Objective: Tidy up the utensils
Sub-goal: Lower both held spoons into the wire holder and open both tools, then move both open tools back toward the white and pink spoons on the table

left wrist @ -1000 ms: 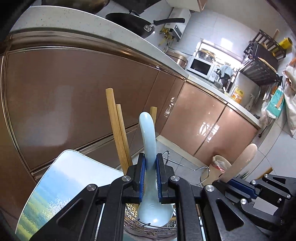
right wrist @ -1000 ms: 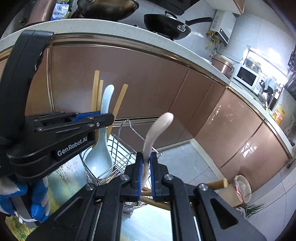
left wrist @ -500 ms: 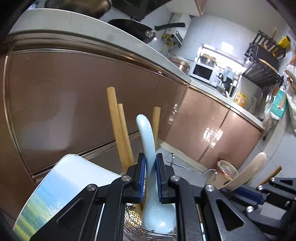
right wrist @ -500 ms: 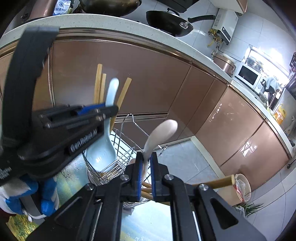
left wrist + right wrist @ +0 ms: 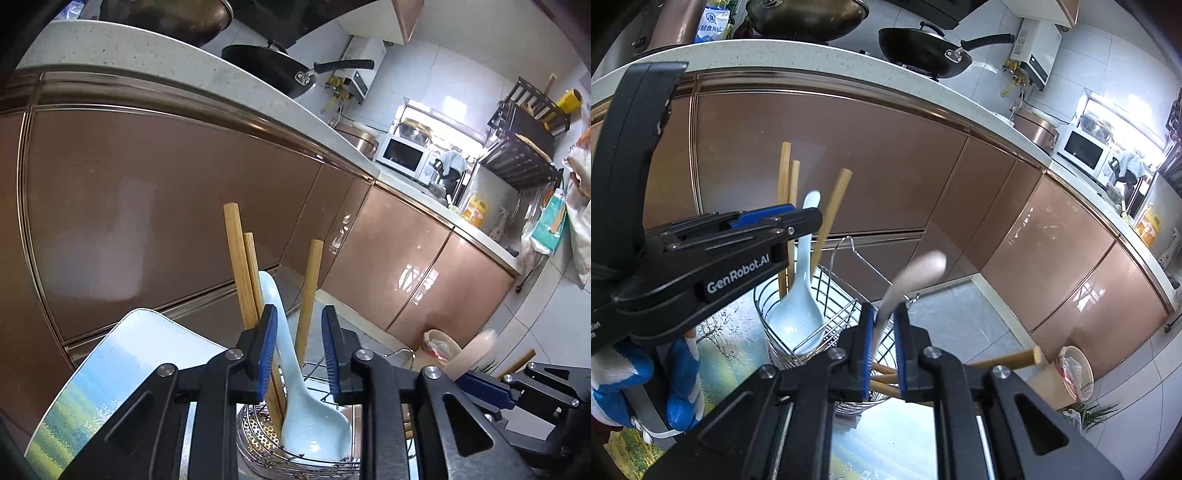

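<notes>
A wire utensil basket [image 5: 258, 424] [image 5: 842, 317] stands on the table. In it a pale blue spoon [image 5: 310, 424] [image 5: 798, 314] rests bowl down beside three upright wooden chopsticks [image 5: 236, 266] [image 5: 783, 177]. My left gripper [image 5: 299, 350] [image 5: 809, 221] is opening; the spoon's handle rises through the gap close to the left pad, unclamped. My right gripper [image 5: 884, 347] [image 5: 480, 384] is opening too. A beige spoon [image 5: 916, 273] [image 5: 476, 350], blurred and leaning right, passes loosely between its pads over the basket's near compartment, where more wooden sticks [image 5: 886, 376] lie.
The table carries a landscape-print cloth [image 5: 92, 387]. Brown cabinet fronts [image 5: 147, 221] stand close behind, with a black wok [image 5: 266, 70] on the counter above. A bin [image 5: 439, 343] sits on the tiled floor. A blue-and-white gloved hand [image 5: 613, 380] holds the left gripper.
Both grippers' jaws have parted from the spoon handles. The pale blue spoon has sunk lower into the basket. The beige spoon has tipped over to the right and blurs.
</notes>
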A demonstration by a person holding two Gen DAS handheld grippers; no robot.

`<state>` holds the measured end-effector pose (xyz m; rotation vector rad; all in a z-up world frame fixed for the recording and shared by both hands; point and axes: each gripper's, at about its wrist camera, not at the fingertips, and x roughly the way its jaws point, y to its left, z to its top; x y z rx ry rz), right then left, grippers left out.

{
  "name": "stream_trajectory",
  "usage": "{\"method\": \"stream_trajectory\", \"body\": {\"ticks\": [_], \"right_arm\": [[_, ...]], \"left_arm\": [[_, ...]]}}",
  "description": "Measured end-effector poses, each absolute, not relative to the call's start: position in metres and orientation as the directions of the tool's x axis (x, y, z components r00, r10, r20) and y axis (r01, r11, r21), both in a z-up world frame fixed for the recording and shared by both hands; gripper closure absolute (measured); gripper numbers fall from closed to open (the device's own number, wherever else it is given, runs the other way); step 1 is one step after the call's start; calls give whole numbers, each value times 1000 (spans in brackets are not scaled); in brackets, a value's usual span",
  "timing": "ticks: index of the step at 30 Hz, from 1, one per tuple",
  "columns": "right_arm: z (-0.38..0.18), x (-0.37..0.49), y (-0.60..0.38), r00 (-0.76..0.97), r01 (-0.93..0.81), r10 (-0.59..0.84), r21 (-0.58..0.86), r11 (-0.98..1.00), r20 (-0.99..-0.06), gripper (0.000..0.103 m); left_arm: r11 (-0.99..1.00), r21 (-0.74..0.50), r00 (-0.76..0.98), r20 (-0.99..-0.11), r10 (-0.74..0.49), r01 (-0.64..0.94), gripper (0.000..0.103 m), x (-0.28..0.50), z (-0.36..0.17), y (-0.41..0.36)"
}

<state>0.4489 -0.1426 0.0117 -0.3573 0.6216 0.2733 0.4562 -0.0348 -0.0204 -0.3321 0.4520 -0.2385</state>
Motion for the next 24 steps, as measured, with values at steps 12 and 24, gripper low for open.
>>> {"method": "stream_trajectory", "body": {"ticks": [12,24], "right_arm": [[32,426,-147,806,-334,150,-230,914,-573,84],[84,353,-171,832,-291,150,-188,938,-535,84]], "left_arm": [[920,-364,882,-373,-288,147,70,436,-4,-19],[937,-320,879,-396,-265,138,66,364,40,20]]}}
